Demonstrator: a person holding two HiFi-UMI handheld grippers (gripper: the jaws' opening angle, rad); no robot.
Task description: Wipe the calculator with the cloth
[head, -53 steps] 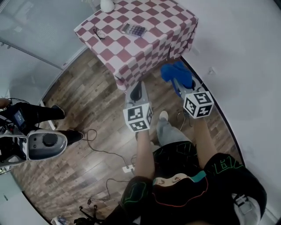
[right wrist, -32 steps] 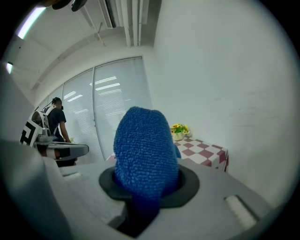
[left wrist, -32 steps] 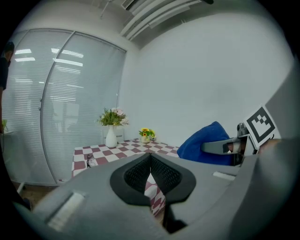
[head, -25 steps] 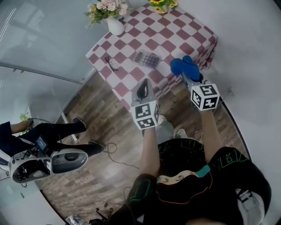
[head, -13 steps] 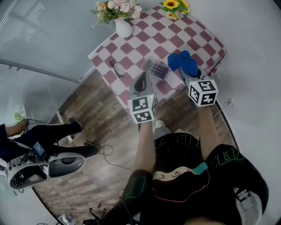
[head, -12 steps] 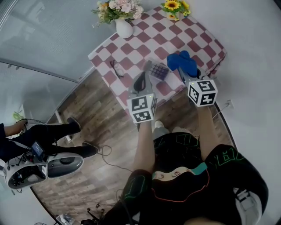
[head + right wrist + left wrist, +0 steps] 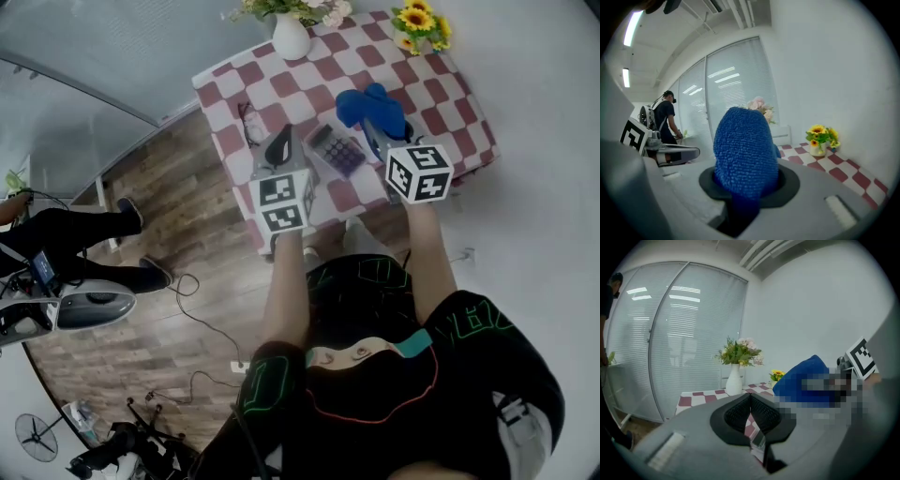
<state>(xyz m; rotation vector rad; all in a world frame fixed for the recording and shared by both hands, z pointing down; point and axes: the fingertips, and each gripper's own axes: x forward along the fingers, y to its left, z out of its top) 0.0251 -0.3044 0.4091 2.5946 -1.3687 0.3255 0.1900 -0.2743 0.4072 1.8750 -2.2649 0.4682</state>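
Head view: dark, many-keyed calculator (image 7: 336, 150) lies upper centre on the red-checked table (image 7: 281, 89); right gripper (image 7: 373, 134) clamps blue cloth (image 7: 366, 105); left gripper (image 7: 280, 142) closed, empty; wooden floor (image 7: 178, 216) at left.

flowers (image 7: 319, 9): cut off at top edge | calculator (image 7: 337, 150): keys too small

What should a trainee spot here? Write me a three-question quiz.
1. True or false: the right hand-held gripper is shut on the cloth.
2. The calculator lies: A) on the floor, B) on the table, C) in the vase.
3. What colour is the cloth?
Key: 1 true; 2 B; 3 blue.
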